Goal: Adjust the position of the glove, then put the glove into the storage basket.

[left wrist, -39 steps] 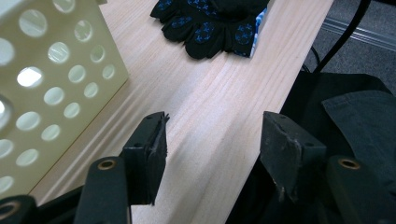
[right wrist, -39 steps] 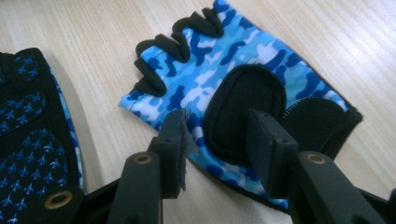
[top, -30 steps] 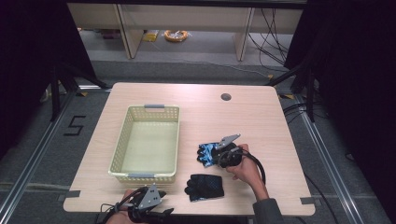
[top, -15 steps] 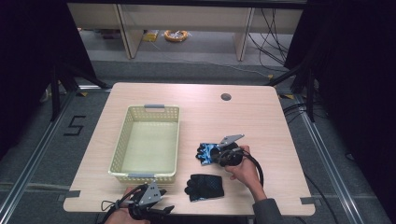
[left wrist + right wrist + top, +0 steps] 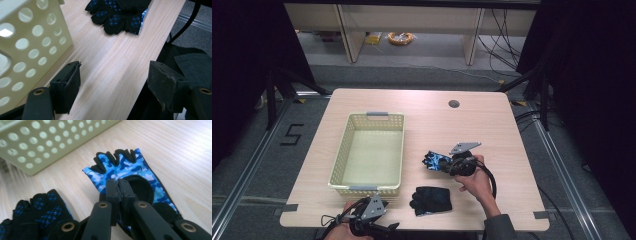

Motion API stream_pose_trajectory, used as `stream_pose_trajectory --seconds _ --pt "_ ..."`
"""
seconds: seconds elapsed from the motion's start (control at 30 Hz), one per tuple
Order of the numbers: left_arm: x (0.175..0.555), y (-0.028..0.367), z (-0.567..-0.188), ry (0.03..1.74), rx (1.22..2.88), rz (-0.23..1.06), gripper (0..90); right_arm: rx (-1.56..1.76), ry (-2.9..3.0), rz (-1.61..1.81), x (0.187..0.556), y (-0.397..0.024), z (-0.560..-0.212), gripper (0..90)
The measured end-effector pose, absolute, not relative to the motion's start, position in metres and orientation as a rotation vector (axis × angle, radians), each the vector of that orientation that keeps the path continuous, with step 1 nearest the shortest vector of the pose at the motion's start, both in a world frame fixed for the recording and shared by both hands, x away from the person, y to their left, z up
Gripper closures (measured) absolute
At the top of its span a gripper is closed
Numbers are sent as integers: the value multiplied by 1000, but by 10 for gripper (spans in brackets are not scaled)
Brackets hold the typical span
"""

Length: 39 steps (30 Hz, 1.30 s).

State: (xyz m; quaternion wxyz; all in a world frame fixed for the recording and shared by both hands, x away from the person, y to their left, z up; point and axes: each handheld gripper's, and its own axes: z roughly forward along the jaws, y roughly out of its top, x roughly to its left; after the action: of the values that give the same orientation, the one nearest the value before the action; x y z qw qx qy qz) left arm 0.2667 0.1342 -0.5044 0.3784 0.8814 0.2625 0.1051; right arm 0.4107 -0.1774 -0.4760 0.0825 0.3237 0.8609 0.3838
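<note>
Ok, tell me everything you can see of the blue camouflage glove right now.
The blue camouflage glove is a fingerless glove in blue, light blue and white camouflage fabric, with black trim at the short finger openings and black padded patches. It lies flat on the wooden table, finger ends pointing toward the basket but apart from it, with the black glove lying separately nearer the person. The right gripper has its jaws closed together on the glove's middle, pinching the fabric.

Table lit from above, surrounds dark, w/ soft blur
</note>
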Motion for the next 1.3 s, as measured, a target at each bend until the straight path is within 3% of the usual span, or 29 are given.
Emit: stream_pose_trajectory --seconds 0.37,0.77,1.3 --pt "268 136 -505 692 2254 268 239 940 2521 1242 396 -176 -453 887" --pt "267 148 -504 713 2249 296 238 960 2454 1311 355 -182 -430 887" --pt "268 155 -506 740 2252 289 239 870 2492 1285 311 -167 -431 886"
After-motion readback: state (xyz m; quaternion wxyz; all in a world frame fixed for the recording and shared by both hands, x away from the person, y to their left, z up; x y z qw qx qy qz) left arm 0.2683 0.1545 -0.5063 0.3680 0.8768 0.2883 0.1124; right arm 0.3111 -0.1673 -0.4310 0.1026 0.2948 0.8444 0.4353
